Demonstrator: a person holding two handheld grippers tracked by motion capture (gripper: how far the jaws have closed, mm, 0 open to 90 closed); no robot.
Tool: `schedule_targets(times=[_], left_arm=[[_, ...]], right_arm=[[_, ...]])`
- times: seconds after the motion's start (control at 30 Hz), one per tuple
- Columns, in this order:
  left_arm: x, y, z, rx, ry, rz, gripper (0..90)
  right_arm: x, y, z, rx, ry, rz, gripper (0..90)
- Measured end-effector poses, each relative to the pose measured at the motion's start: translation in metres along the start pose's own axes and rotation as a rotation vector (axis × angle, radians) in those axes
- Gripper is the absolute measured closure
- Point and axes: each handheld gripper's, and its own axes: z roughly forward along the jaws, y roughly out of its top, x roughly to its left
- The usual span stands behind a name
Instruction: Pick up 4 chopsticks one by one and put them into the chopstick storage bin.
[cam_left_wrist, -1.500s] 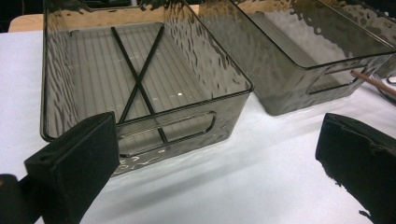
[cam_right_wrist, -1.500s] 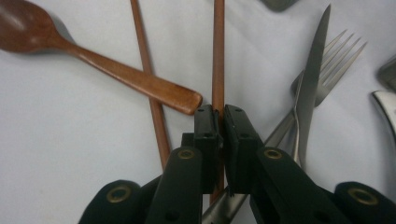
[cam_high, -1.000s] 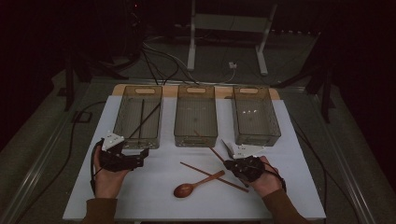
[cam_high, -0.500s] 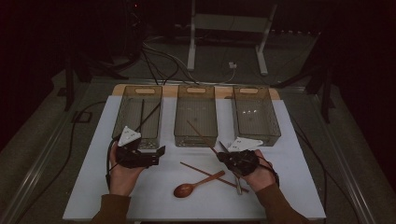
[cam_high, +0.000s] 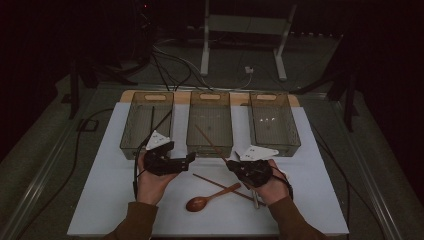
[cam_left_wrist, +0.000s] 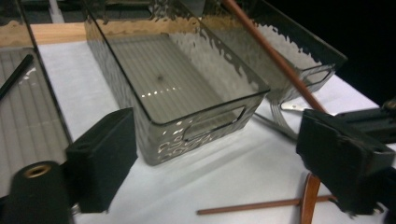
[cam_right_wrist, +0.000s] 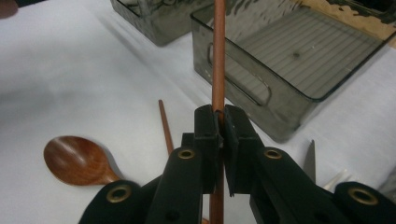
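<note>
I take this job to be sorting the loose utensils into the three clear bins at the far side of the white surface (cam_high: 110, 200), and it looks to be at an early stage. The left bin (cam_high: 127, 125) already has a thin black stick (cam_high: 152, 117) lying in it. The middle bin (cam_high: 210, 95) and the right bin (cam_high: 275, 95) look empty as far as I can tell.

My right gripper (cam_high: 231, 165) has its fingers clamped tight on a brown chopstick (cam_right_wrist: 218, 56), gripping it low on the shaft. The chopstick is lifted off the surface, and its free end slants up and away over the near end of the middle bin. It is picked up but not yet dropped in.

My left gripper (cam_high: 189, 158) hovers just in front of the gap between the left and middle bins. Its fingers stand apart with nothing between them, and they have just been closing a little.

Still on the surface, between and just in front of my hands:
- a second brown chopstick (cam_high: 215, 184);
- a wooden spoon (cam_high: 200, 202), whose handle crosses that chopstick;
- a metal piece (cam_right_wrist: 310, 163) by my right hand, which looks like a fork, though I can't be sure.

By my reckoning, the held chopstick has to go into a bin, most likely the middle one. After that, the other chopstick, the spoon and the metal piece each need picking up and placing. So most of the work is still ahead.
</note>
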Motion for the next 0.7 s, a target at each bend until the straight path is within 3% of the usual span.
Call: schedule_targets(times=[0.07,0.37,0.7], left_arm=[[-0.003,0.002,0.002,-0.006,-0.011,-0.007,19.0],[-0.014,0.006,0.011,-0.030,-0.128,-0.033,53.0],[-0.020,0.004,0.020,-0.027,-0.197,-0.062,71.6]], right_arm=[[0.002,0.001,0.001,-0.009,0.002,0.001,85.1],[0.012,0.008,0.006,-0.028,0.015,-0.007,85.1],[0.019,0.012,0.009,-0.057,0.024,-0.002,85.1]])
